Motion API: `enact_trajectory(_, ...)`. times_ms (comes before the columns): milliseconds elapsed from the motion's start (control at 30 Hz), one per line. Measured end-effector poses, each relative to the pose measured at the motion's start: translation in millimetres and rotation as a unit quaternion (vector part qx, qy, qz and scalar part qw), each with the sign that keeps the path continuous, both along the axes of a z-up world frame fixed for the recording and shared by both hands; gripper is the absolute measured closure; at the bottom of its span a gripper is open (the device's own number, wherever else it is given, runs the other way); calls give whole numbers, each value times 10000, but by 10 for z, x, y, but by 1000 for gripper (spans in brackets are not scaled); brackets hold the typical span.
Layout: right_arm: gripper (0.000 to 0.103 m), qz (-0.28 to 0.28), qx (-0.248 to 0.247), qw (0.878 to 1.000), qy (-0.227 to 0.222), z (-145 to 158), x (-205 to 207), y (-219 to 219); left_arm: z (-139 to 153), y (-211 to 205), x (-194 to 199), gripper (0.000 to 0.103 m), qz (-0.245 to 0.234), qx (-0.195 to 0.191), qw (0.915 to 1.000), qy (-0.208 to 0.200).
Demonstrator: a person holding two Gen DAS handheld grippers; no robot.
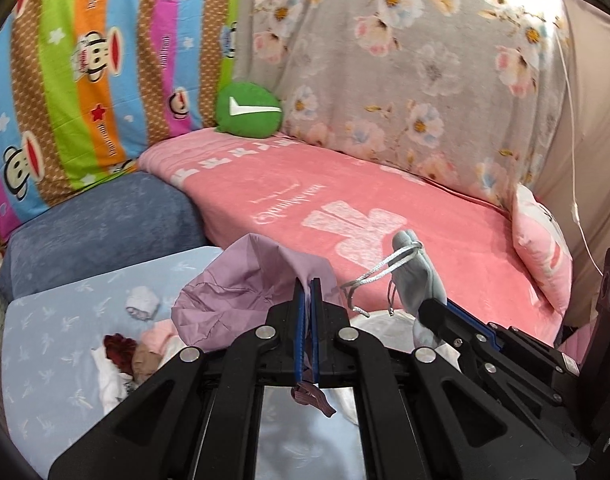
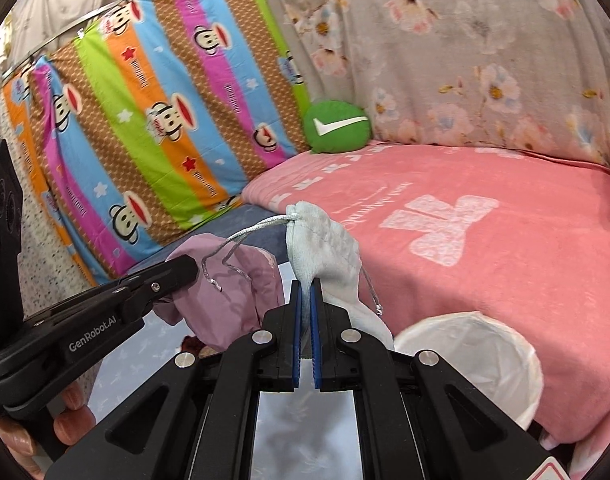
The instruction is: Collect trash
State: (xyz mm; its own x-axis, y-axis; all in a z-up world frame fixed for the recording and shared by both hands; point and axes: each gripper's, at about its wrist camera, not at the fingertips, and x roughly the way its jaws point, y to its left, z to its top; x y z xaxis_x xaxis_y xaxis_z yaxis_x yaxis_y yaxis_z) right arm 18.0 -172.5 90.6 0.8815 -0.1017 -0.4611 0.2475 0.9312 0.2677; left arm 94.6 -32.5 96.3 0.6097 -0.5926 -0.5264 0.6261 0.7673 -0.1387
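A purple bag [image 1: 241,300] is clamped in the left hand-held gripper [image 1: 305,286]; a grey pouch [image 2: 325,256] in the right hand-held gripper [image 2: 305,286].

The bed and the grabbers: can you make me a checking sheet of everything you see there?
Surface: pink blanket on the bed, light blue sheet beside it.
Job's things: purple bag in left gripper; grey drawstring pouch in right gripper; white-lined bin below the right gripper.
Clutter: small cloth bits on the blue sheet.
Grippers: both shut on fabric.
Cables: thin white cord hanging at right.
Surroundings: monkey-print sheet, floral sheet, green cushion.
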Motion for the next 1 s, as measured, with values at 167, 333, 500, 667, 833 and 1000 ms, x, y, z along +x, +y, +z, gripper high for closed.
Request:
enact_trajectory(167,98,-330,109,9994,43,-93,-212,-362,-35,-315,-142,101,-276,93,9996,12)
enact_trajectory(333,98,-562,186,9982,97,-182,-326,-585,-67,-530,-236,101,-495,129,9987,67)
enact_trajectory(500,98,-738,288,9966,208,-323,-405,-786,-128,-707,-284,101,-665,171,9975,158)
enact_trajectory(667,98,-838,350,9953,323,-467,-466,-891,-200,-814,-326,101,-771,226,9965,224)
enact_trajectory(833,98,-921,436,9936,488,-639,-489,-976,-300,-916,-337,100,-885,280,9952,319)
enact_trajectory(1000,97,-947,495,9924,615,-758,-481,-1027,-431,-1015,-326,99,-980,355,9933,495)
